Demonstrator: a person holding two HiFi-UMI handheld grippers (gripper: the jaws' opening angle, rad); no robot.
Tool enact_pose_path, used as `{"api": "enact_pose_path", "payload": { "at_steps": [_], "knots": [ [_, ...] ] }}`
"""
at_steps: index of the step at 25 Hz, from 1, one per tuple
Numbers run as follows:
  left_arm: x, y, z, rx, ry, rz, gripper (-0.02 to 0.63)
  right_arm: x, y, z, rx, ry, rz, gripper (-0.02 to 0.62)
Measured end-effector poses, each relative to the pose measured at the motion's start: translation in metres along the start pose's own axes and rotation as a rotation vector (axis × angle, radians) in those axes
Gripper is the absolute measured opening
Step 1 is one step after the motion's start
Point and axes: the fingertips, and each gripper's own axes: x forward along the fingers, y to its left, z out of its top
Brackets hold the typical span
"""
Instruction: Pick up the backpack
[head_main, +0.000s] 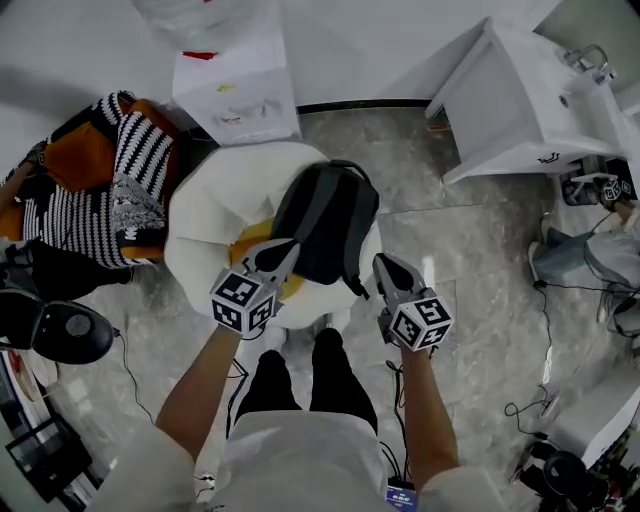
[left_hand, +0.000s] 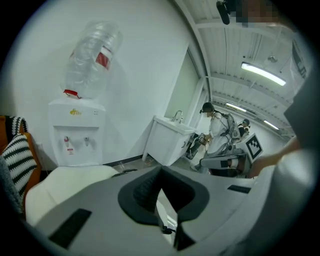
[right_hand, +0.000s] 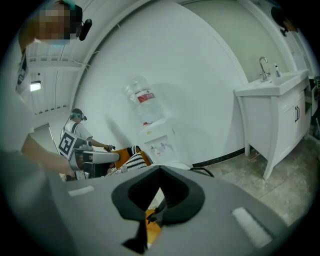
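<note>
The backpack (head_main: 325, 225), dark grey and black, lies flat on a round white padded seat (head_main: 205, 215) straight ahead of the person at 12 o'clock, with its carry loop at its far, 12 o'clock end. A yellow item (head_main: 252, 240), which I cannot identify, peeks out from under its 8 o'clock edge.

The left claw (head_main: 283, 250) is clenched with nothing in it, its tip over the bag's 7 o'clock corner. The right claw (head_main: 383, 262) is likewise clenched and empty, just beside the bag's 4 o'clock edge near a hanging strap (head_main: 352, 282).

The main risk, as I judge it, is that both claws arrive closed. If they meet the fabric before they part, they will shove the bag across the rounded seat instead of grasping it, and it could slide off the far side toward the water dispenser (head_main: 235, 85) at 11 o'clock.

A second risk is a pinch on loose cloth alone. The soft shell would bunch, and the bag's weight could pull it free once it is raised.

The left claw could also catch the yellow item along with the bag and drag it up or knock it to the floor.

A grasp on only the dangling strap would leave the bag swinging and tilted.
</note>
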Motion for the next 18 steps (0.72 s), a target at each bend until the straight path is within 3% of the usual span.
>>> {"api": "enact_pose_path", "payload": {
  "at_steps": [11, 18],
  "knots": [
    [0.064, 0.072, -0.041, 0.011, 0.063, 0.145, -0.002, 0.062, -0.098, -0.075, 0.105, 0.086, -0.053, 0.002],
    [0.114, 0.092, -0.081, -0.004, 0.113, 0.152, 0.000, 0.098, -0.145, -0.113, 0.104, 0.137, -0.082, 0.002]
  ]
}}
